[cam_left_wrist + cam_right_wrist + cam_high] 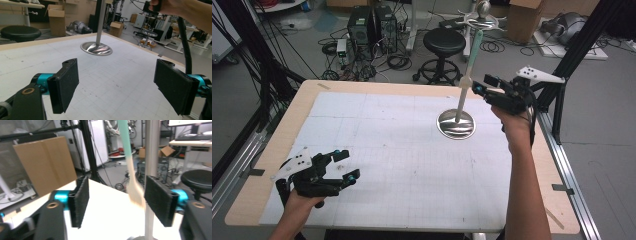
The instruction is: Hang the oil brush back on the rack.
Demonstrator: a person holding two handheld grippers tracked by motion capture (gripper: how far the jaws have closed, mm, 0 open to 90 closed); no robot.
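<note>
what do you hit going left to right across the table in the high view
left gripper → round metal base with its upright pole → brush hanging at the pole's top → right gripper, jaws open beside the pole

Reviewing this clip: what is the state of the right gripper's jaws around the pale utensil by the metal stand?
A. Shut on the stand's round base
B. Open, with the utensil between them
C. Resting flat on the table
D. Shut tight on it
B: in the right gripper view the right gripper has its jaws apart, with the utensil in the gap, clear of both.
</note>
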